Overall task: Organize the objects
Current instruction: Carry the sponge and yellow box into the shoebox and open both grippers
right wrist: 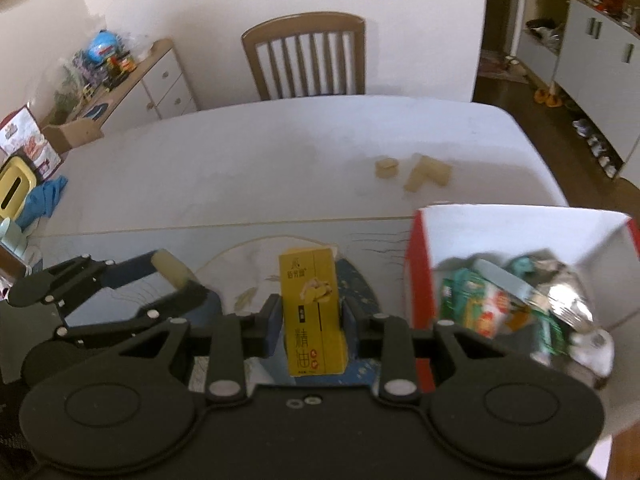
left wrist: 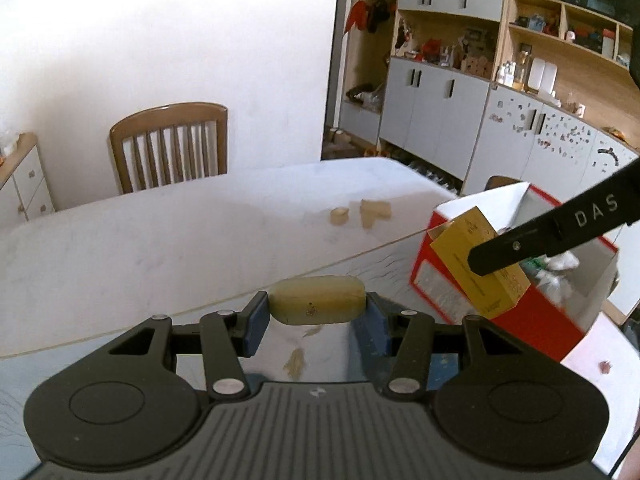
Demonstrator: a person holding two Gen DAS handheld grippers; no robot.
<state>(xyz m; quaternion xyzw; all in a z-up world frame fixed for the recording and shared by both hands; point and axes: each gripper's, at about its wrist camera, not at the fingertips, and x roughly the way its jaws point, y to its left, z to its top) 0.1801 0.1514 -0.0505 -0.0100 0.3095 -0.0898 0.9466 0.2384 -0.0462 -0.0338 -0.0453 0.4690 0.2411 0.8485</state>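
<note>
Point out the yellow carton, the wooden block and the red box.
yellow carton (right wrist: 312, 312), right wrist view, front face.
wooden block (left wrist: 318, 300), left wrist view, front side.
red box (left wrist: 532, 320), left wrist view, red outer wall.

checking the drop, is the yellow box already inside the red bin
No, the yellow box sits clamped in the right claw, beside the red bin.

Home dining rm. Large white table (right wrist: 240, 160) fills centre of frame; wooden slat-back chair (right wrist: 306, 58) at top centre against plain white wall. Top right of left wrist view: built-in wood shelving w/ grey cupboards (left wrist: 436, 96), crowded w/ ornaments & boxes. Upper left of right wrist view: low sideboard (right wrist: 160, 76) w/ toys; shoes (right wrist: 546, 98) on floor, upper right.
</note>
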